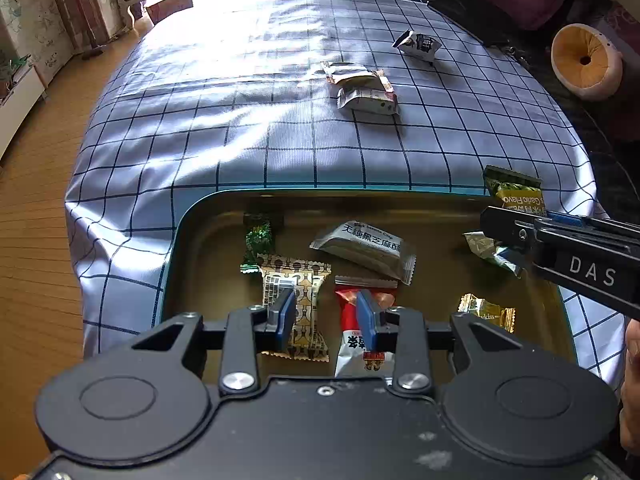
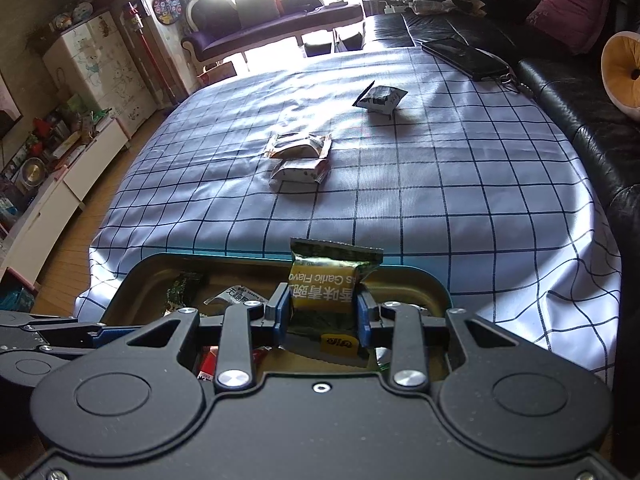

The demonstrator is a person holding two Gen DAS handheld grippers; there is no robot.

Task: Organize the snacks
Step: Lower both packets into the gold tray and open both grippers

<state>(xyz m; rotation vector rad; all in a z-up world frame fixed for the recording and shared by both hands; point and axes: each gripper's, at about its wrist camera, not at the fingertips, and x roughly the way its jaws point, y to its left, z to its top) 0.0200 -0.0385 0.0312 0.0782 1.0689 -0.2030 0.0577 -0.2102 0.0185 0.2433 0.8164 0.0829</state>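
Over the tray's (image 2: 434,286) far right corner, the right gripper (image 2: 323,314) clamps a green-and-yellow garlic-flavour snack packet (image 2: 326,280) upright, its long axis pointing away across the tray, while the left gripper (image 1: 326,320), jaws parted and empty, hovers above the near-edge snacks.

Left tool (image 1: 326,320) over tray (image 1: 180,248), jaws apart, nothing gripped. Six wrapped snacks in tray. Right tool (image 1: 500,226) at tray's right rim grips green packet (image 1: 516,190). Three packets mid-table (image 1: 248,128).
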